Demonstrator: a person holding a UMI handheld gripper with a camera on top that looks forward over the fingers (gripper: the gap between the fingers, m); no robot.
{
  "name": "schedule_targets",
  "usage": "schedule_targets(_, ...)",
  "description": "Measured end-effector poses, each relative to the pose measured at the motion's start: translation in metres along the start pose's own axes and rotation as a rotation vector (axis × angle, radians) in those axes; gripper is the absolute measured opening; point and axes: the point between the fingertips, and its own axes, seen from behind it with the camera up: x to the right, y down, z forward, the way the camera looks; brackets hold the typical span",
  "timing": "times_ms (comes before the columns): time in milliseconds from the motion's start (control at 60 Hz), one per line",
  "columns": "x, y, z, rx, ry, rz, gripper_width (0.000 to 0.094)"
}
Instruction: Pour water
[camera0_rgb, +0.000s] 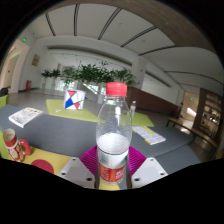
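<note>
Clear plastic bottle w/ red cap (114, 135): base hid behind gripper (113, 170) fingers, grip contact couldn't be told. Label text too small. Red-and-white cup (10, 142) was partly cut off.

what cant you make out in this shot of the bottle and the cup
- bottle, gripper view: its base is hidden behind the gripper fingers.
- Finger contact: the pads sit behind the bottle, so grip cannot be confirmed.
- cup beside the fingers: contents too small to tell.
- Bottle label text: too small to read.
</note>
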Motion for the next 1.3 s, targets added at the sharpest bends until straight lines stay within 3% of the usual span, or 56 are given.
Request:
schedule_targets(100,0.031,-0.034,-0.014,0.024,0.105,-0.111,0.0359)
schedule_targets(233,0.059,-0.108,-0.037,0.132,0.259,-0.419,0.0359)
schedule_targets(433,0.002,-0.207,-0.074,0.33,0.36,-0.965,0.0357)
schedule_targets(600,-0.088,-0.223,-0.078,0.458,0.34,-1.381,0.0355)
schedule_targets(800,-0.189,-0.179,-0.075,0.632,0.24,-1.879,0.0357)
schedule_targets(900,-0.213,-0.149,-0.064,0.668,0.207,-2.049,0.0355)
schedule_targets(1067,-0.226,-0.142,-0.06,0.659,0.179,-2.092,0.0354)
schedule_targets(1183,-0.244,-0.16,-0.074,0.702,0.166,-2.049,0.0356)
schedule_targets(1200,-0.218,-0.156,-0.074,0.71,0.172,-2.036,0.0354)
schedule_targets(1300,-0.229,-0.192,-0.093,0.678,0.126,-1.809,0.0354)
